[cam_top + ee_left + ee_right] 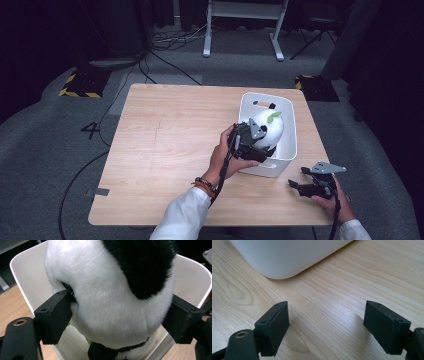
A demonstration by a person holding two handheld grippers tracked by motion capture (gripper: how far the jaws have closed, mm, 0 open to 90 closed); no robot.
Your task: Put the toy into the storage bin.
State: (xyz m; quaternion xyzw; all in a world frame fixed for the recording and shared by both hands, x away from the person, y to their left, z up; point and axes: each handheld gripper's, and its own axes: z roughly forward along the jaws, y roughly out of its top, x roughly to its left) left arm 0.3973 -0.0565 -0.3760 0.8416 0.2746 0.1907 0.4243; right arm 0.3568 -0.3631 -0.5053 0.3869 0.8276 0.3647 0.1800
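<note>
White-and-black plush panda toy point(110, 292) is seen upright inside the white plastic bin point(289, 131) at the counter's point(170, 150) right side, flanked by the left hand-held gripper point(255, 140), whose pads point(56, 316) are pressed into its fur. Free room lies straight above. The right hand-held gripper point(329, 327) is rested nearby, open and empty, beside the bin's near corner.

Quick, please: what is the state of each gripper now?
Left gripper: jaws around the plush panda, over the white bin; grip unclear.
Right gripper: open, empty, above the table.
</note>
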